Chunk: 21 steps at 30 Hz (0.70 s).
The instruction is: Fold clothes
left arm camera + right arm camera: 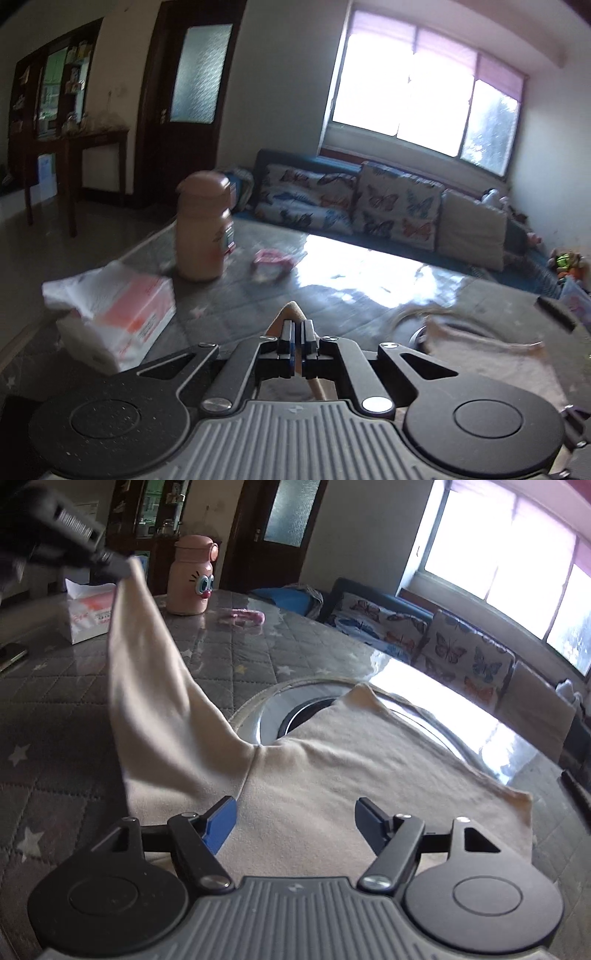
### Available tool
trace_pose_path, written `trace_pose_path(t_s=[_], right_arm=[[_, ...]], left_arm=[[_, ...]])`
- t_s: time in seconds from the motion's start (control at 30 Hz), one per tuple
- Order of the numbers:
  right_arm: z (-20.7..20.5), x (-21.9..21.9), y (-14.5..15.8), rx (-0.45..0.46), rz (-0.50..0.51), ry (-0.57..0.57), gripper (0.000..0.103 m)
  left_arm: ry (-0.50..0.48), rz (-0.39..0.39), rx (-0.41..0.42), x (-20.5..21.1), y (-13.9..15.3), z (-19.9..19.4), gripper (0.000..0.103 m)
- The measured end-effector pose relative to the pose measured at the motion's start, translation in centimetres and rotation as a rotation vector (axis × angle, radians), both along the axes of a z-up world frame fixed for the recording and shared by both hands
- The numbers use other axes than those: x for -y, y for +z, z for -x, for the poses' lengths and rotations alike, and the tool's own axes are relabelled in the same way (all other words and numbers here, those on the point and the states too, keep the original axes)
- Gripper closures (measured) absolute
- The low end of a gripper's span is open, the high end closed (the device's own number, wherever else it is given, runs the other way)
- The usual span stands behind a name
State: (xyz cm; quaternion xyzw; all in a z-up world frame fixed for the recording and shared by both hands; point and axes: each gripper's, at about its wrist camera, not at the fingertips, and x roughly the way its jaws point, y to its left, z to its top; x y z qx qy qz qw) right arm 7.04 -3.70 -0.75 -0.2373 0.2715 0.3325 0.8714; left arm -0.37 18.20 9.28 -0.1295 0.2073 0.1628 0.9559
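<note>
Right wrist view, left to right: left tool (123,566), pinched on the cuff of a cream garment (332,775), holds the sleeve (147,672) lifted off the quilted, star-printed desk (55,709). Soft matte knit; body lies flat over a shiny round inset. Pink bottle (190,579) behind. Right tool (295,819) hovers over the body, fingers spread, holding nothing. Step judged: sleeve fold; next, carry the cuff inward across the body.

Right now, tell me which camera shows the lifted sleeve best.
Right wrist view: the whole cream sleeve hangs from the left claw down to the shirt. Left wrist view shows only a pinched tip between its shut jaws.
</note>
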Motion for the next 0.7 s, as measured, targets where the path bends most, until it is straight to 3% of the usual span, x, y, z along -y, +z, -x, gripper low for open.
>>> trace_pose_path(t_s=[0.2,0.33,0.53,0.7], right_arm=[[0.0,2.8,1.8,-0.016,-0.064,-0.046,0.029],[-1.0,6.7,3.1,-0.095,-0.151,-0.115,0.031],[-1.7,12.0,3.0,-0.147,-0.189,-0.216,0.031],[-1.5,14.5,2.2,-0.166,-0.172,-0.258,0.031]], left_arm=[[-0.163,-0.042,0.098,6.0,3.9,0.3,0.1],[-0.303,-0.064,0.137,10.7,5.5,0.0,0.1],[-0.502,-0.093,0.116,17.1,4.9,-1.5,0.1],[-0.653,-0.102,0.037,21.5,2.7,-2.7,0.096]])
